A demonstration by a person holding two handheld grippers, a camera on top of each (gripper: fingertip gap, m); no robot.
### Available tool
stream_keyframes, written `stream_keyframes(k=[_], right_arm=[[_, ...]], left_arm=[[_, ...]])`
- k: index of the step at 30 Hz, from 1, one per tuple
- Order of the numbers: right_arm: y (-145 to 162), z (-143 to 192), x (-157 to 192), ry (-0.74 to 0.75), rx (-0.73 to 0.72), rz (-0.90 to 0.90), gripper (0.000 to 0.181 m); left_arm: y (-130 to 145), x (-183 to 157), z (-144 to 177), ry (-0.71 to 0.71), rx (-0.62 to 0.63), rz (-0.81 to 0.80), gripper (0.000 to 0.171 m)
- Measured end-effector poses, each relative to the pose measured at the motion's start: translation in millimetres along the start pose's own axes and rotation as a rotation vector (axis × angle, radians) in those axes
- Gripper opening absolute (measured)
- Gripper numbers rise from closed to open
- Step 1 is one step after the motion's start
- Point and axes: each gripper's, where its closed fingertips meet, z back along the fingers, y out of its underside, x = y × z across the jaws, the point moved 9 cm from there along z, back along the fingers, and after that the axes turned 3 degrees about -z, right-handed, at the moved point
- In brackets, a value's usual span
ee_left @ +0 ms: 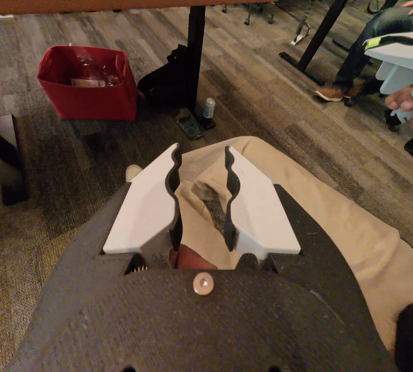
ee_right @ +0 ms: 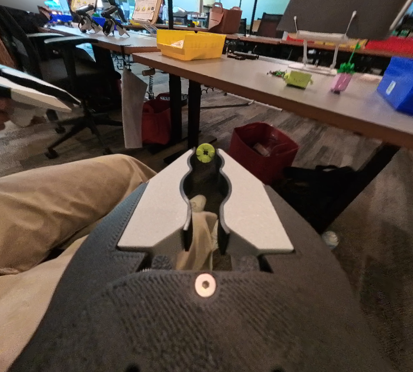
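My right gripper is shut on a small lime-green round brick, pinched at the fingertips and held in the air in front of the table. My left gripper is open and empty. It hangs low over a person's leg in tan trousers and points down at the carpet. The same tan trousers fill the left of the right wrist view. Each gripper shows at the edge of the other's view: the right one, the left one.
A red fabric bin, a black bag, a can and a phone lie by the table leg. On the table stand a yellow bin, a lime block, a pink brick figure and a blue bin. An office chair stands at the left.
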Motion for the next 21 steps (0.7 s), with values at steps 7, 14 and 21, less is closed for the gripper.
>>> stream_keyframes(k=[7,14,21], right_arm=[[46.2,-0.8,-28.9,0.137,0.017,-0.103,0.014],[26.6,-63.6,-52.2,0.104,0.03,-0.189,0.014],[-60.3,-89.3,-42.0,0.068,-0.004,0.062,0.014]], left_arm=[[23.0,41.6,7.3,-0.199,-0.114,0.11,0.031],[24.4,99.2,-12.8,-0.214,-0.001,0.106,0.029],[-32.4,116.8,-7.2,-0.188,-0.097,0.083,0.029]])
